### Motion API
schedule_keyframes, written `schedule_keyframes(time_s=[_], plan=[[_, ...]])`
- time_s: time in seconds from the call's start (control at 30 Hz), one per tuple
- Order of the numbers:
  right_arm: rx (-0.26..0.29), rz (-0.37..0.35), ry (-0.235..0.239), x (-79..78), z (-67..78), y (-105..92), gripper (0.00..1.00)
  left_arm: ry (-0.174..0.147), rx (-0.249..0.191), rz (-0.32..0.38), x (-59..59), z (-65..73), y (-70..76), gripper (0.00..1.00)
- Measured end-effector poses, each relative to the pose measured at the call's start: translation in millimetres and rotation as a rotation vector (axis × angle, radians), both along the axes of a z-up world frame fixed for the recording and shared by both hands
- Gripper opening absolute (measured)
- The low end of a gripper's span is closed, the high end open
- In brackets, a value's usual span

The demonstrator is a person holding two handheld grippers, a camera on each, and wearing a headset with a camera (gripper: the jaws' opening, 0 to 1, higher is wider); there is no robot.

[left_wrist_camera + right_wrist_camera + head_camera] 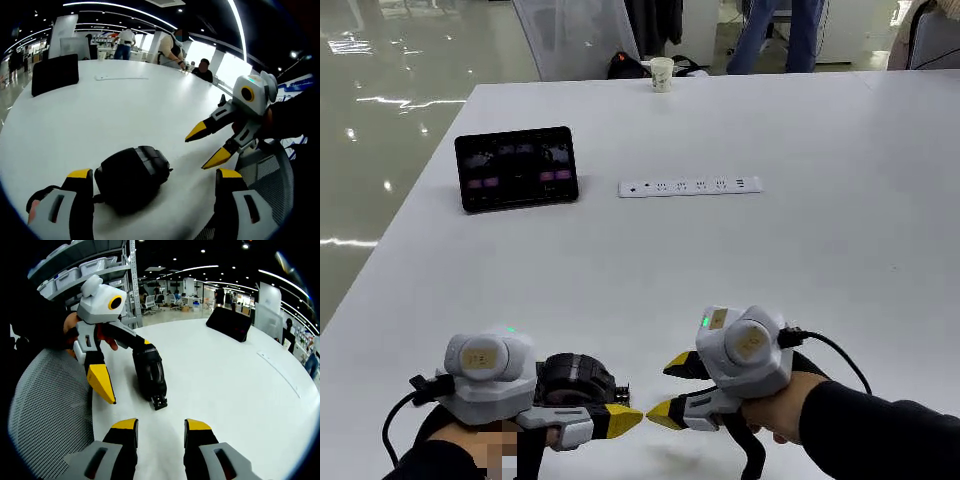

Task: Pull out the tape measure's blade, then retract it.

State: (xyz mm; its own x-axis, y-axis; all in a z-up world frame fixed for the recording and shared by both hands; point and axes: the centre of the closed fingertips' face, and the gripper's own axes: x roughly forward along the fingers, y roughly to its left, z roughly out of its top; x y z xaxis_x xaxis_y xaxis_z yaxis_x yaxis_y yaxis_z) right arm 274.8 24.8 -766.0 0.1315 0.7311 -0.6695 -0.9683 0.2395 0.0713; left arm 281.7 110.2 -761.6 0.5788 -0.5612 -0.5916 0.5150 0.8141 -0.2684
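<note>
A black tape measure [576, 381] lies on the white table [720, 260] near its front edge, its blade fully in. My left gripper [610, 405] is open, and the case [132, 176] lies between its yellow-tipped jaws, closer to the left jaw. My right gripper [670, 388] hovers just to the right of the case, open, with nothing between its jaws. In the right gripper view, the blade's hook end [159, 401] points toward my right gripper [161, 426], a short gap away. The left gripper [125, 365] straddles the case [150, 371] there. The right gripper [205, 147] faces the case from the right in the left gripper view.
A dark tablet [516, 167] stands propped at the back left and a white power strip [690, 186] lies mid-table. A paper cup [662, 73] sits at the far edge, with people standing beyond. A mesh chair [45, 405] is by the near edge.
</note>
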Motion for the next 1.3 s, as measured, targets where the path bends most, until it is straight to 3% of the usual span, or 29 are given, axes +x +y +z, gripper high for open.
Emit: schedule_keyframes(time_s=[0.13,0.17,0.27,0.33,0.47,0.53,0.63,1.0,1.3], plan=[[0.014,-0.039,0.010,-6.8,5.8,-19.9,0.37,0.000,-0.009,-0.015,-5.0,3.5,12.1,0.99],[0.014,-0.047,0.011,-7.8,6.2,-24.1,0.38,0.013,-0.021,-0.026,-7.9,3.9,12.8,0.99],[-0.018,-0.068,-0.007,-9.6,1.8,-48.7,0.41,0.036,0.017,-0.069,-18.8,1.7,24.7,0.99],[-0.026,-0.081,-0.006,-11.5,-1.5,-61.5,0.42,0.035,0.066,-0.105,-24.6,-2.0,33.2,0.99],[-0.031,-0.116,0.002,-15.6,-4.4,-84.0,0.43,0.041,0.067,-0.114,-33.6,-1.7,44.3,0.99],[-0.039,-0.127,0.006,-18.6,-3.7,-94.6,0.45,0.018,0.104,-0.117,-36.1,-0.5,55.6,0.99],[-0.040,-0.142,0.012,-20.7,-2.0,-106.4,0.49,0.028,0.108,-0.127,-41.7,-1.5,63.4,0.99],[-0.048,-0.220,-0.009,-13.5,8.2,-153.7,0.56,0.019,0.142,-0.113,-53.0,8.9,89.7,0.99],[-0.088,-0.277,-0.034,-8.9,9.6,-203.4,0.65,0.000,0.157,-0.072,-50.6,20.2,112.2,0.99]])
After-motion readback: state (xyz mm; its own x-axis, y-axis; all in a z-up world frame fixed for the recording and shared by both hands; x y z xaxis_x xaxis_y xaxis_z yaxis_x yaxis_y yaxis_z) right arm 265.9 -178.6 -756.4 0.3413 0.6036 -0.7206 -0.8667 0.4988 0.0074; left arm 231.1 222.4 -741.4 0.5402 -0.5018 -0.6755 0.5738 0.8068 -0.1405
